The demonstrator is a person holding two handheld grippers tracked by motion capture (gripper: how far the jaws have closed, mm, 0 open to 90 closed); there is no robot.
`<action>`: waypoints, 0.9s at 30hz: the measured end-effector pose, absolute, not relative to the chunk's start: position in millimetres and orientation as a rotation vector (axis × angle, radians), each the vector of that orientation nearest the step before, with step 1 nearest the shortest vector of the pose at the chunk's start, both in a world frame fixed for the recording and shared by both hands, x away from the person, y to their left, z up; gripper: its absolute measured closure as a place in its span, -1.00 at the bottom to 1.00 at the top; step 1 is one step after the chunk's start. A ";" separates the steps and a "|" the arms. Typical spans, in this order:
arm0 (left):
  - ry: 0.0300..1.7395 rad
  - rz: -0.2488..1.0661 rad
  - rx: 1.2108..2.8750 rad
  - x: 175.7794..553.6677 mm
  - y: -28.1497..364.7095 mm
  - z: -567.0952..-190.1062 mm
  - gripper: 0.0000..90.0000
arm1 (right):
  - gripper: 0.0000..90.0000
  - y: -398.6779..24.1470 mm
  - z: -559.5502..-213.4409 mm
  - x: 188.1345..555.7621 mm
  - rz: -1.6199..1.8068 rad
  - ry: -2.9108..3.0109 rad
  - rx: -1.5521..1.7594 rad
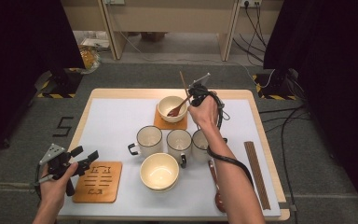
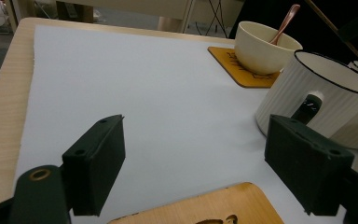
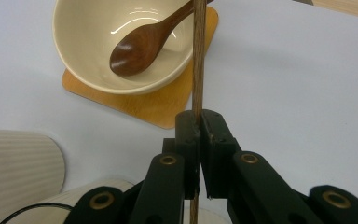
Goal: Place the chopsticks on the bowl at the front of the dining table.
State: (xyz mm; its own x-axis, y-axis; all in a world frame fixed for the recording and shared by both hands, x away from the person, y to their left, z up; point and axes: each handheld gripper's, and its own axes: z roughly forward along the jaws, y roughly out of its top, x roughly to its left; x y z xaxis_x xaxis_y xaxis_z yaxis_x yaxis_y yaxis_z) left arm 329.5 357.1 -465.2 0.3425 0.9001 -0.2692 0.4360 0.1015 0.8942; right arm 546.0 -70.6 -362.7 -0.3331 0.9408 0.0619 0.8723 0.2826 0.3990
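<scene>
- The right gripper has its jaws pinched tight on a thin wooden chopstick, which runs straight up between the pads.
- In the high view the chopstick slants up beside the far bowl on its coaster; a wooden spoon lies in that bowl.
- The right hand reaches forward over the mugs.
- The left gripper hovers by the near coaster, jaws wide apart, holding nothing.
</scene>
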 end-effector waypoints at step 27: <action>1.265 0.532 1.515 329.9 356.3 -465.9 -0.56 | 0.91 -69.2 -376.7 548.2 0.554 2.365 1.686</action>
